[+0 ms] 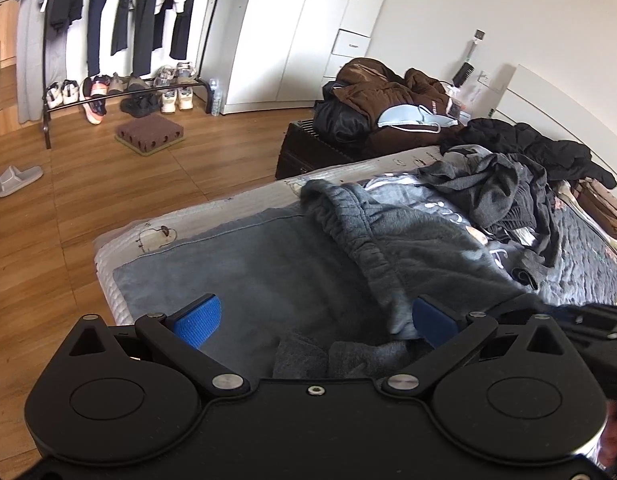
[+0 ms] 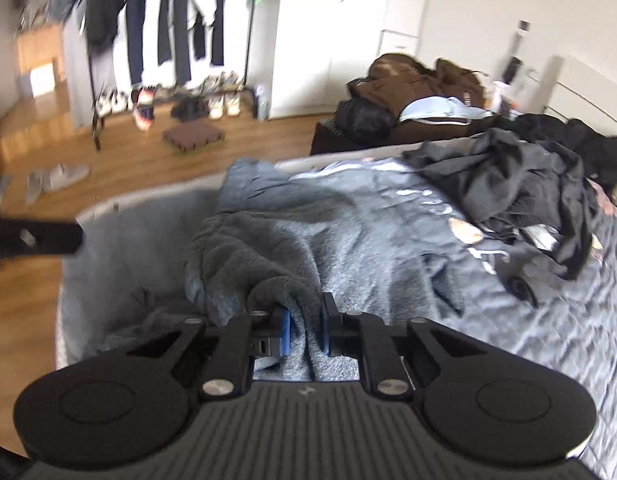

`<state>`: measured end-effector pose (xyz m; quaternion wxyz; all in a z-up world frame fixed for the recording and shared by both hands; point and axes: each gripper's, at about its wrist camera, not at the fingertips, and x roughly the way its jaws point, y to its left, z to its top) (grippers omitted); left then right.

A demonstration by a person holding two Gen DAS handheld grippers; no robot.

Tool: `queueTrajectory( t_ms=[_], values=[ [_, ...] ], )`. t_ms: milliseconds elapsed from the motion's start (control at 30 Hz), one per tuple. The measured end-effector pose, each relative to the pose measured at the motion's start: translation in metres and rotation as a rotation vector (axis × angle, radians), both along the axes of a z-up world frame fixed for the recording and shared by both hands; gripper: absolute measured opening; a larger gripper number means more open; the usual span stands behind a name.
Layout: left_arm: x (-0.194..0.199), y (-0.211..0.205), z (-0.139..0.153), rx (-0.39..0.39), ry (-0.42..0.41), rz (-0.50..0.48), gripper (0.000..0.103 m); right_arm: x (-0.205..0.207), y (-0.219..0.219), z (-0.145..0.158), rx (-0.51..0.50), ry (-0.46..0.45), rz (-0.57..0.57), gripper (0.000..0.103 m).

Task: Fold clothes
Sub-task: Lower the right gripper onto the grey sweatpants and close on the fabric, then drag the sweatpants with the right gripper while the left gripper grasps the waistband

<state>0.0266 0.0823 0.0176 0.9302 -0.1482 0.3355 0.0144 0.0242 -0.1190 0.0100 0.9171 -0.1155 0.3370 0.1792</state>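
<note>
right up close in the right wrist view, the right gripper (image 2: 306,334) has its blue pads (image 2: 285,330) pinched nearly together on a fold of the grey sweatpants (image 2: 268,240), so it's clamped on the fabric, with the cloth bunched up and running away from the jaws toward the far edge of the bed (image 2: 548,300).

the left gripper (image 1: 314,322) is a different story: jaws spread wide, blue pads (image 1: 200,320) well apart. the left pad sits over the grey blanket (image 1: 248,272) with nothing against it, and the right pad is touching the edge of the sweatpants (image 1: 388,240), but nothing is squeezed between them.

the pants lie across the near end of the bed on top of that blanket, and the elastic waistband (image 1: 348,224) shows clearly in the left view only. the left view is also sharp, so you can make out the shoe rack (image 1: 128,96), the grey slide sandal (image 1: 18,180) on the wood floor and the brown jacket (image 1: 388,88) piled past the bed. the right view is blurry, but it shows the black body of the left gripper (image 2: 36,238) poking in at the left, plus more of the dark clothes pile (image 2: 528,184) on the far right of the bed.
</note>
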Motion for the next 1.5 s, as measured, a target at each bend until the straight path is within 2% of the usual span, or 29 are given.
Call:
queueTrajectory(
  t_ms=[300,633,800,967,1067,1133,1200,1233,1333,1400,1467,1500],
  values=[
    [-0.013,-0.027,0.009,-0.017,-0.079,-0.132,0.103,-0.049,-0.093,0.051,0.161,-0.041,-0.178,0.013],
    [-0.027,-0.077,0.016,0.004,-0.134,-0.316,0.103,-0.111,-0.215,0.072,0.262,-0.099,-0.47,0.012],
    [-0.031,-0.105,0.018,0.013,-0.137,-0.402,0.103,-0.145,-0.268,0.089,0.274,-0.161,-0.6,0.012],
    [-0.036,-0.145,0.012,0.031,-0.137,-0.542,0.103,-0.173,-0.302,0.079,0.159,-0.123,-0.689,0.012],
    [-0.04,-0.173,0.004,0.047,-0.128,-0.633,0.103,-0.18,-0.306,0.044,0.06,-0.022,-0.692,0.015],
    [-0.047,-0.192,-0.001,0.078,-0.131,-0.702,0.103,-0.188,-0.307,0.017,-0.018,0.03,-0.713,0.021],
    [-0.054,-0.21,-0.008,0.122,-0.141,-0.778,0.103,-0.193,-0.309,-0.008,-0.093,0.105,-0.725,0.037],
    [-0.058,-0.218,-0.012,0.151,-0.151,-0.817,0.103,-0.196,-0.311,-0.019,-0.122,0.136,-0.73,0.039],
    [-0.079,-0.24,-0.025,0.242,-0.187,-0.931,0.103,-0.222,-0.321,-0.023,-0.076,0.135,-0.747,0.051],
    [-0.094,-0.251,-0.034,0.295,-0.211,-1.002,0.103,-0.24,-0.324,-0.013,-0.041,0.1,-0.742,0.065],
    [-0.109,-0.262,-0.043,0.349,-0.235,-1.073,0.103,-0.255,-0.319,0.0,-0.037,0.045,-0.723,0.086],
    [-0.117,-0.264,-0.047,0.365,-0.246,-1.108,0.103,-0.26,-0.315,0.008,-0.04,0.01,-0.719,0.09]
  ],
)
